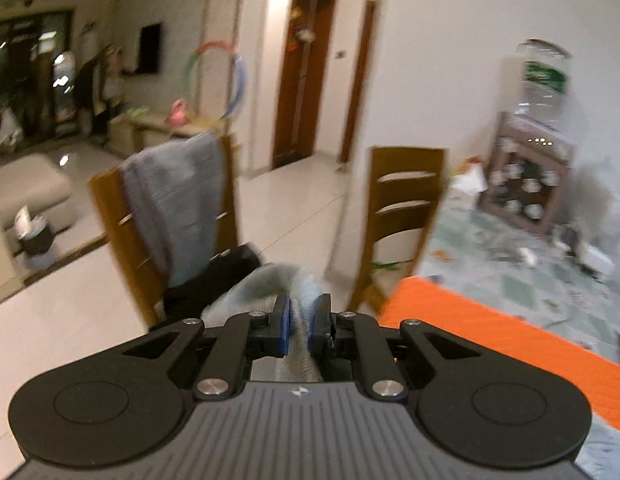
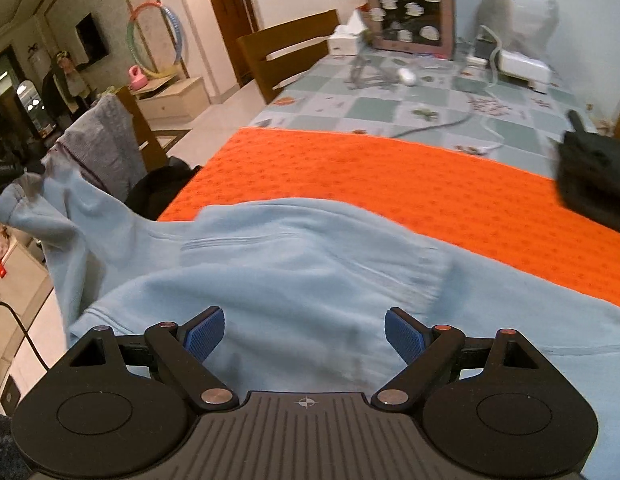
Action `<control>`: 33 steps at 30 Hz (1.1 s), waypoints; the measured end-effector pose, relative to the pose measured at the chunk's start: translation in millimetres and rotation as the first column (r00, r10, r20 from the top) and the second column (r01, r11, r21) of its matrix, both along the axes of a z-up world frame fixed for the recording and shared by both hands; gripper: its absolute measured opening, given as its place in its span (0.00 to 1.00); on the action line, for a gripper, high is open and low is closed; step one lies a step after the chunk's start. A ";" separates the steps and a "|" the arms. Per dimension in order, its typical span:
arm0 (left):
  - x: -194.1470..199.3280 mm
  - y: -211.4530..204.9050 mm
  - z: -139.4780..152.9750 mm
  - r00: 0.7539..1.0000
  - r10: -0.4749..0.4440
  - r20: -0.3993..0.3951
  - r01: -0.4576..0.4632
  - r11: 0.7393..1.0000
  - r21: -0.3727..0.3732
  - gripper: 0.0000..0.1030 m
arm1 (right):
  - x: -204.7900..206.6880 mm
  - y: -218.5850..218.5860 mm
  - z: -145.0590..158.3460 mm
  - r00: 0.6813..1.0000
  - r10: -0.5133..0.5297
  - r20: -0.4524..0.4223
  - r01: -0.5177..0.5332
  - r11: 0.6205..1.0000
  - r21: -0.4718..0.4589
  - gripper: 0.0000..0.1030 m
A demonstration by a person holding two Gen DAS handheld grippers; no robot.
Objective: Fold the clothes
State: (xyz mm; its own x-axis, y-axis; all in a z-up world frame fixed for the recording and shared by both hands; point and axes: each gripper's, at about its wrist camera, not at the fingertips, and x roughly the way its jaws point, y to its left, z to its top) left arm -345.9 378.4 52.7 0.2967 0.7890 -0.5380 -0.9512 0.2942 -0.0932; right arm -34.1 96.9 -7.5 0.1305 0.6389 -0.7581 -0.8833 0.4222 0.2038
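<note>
Left wrist view: left gripper (image 1: 301,316), jaws nearly closed, blue pads (image 1: 283,320) pinching a bunched ridge of pale blue garment (image 1: 265,284); the picture is blurred.
Left wrist view, surroundings: the pinch sits off the corner of the orange mat (image 1: 490,328), in front of a chair (image 1: 402,216) and a second chair draped with a grey cloth (image 1: 177,204).
Right wrist view: right gripper (image 2: 303,334), jaws spread wide, holding nothing, hovering just above the garment (image 2: 293,264).
Right wrist view, garment: body spread over the near part of the mat (image 2: 390,176); one sleeve (image 2: 37,208) raised off the mat's left edge, its cuff lifted clear of the table (image 2: 390,100). What holds the cuff is not visible here; by the left view, likely the left gripper.
Right wrist view, clutter: a dark object (image 2: 594,176) rests on the mat's far right.
Step in hand (judgement): a sleeve is being carried, probably to fold across the body.
Doing it well: keep the pinch firm on the cuff, bring the sleeve over low and taut so it lands flat, and use the open right gripper to pin the body near the shoulder seam so the cloth does not drag.
</note>
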 end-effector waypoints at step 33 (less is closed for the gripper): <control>40.8 -31.0 -54.0 0.929 -0.359 0.089 0.370 0.896 -0.245 0.67 | 32.8 -117.5 -12.1 0.918 -0.396 0.002 0.395 0.915 -0.083 0.86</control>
State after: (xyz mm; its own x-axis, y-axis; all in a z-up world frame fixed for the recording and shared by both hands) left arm -305.1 347.4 -1.3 0.5631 0.4603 -0.6864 -0.7757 0.5809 -0.2468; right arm -1.3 -20.6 -19.6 0.3482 0.4744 -0.8085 -0.6378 0.7520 0.1666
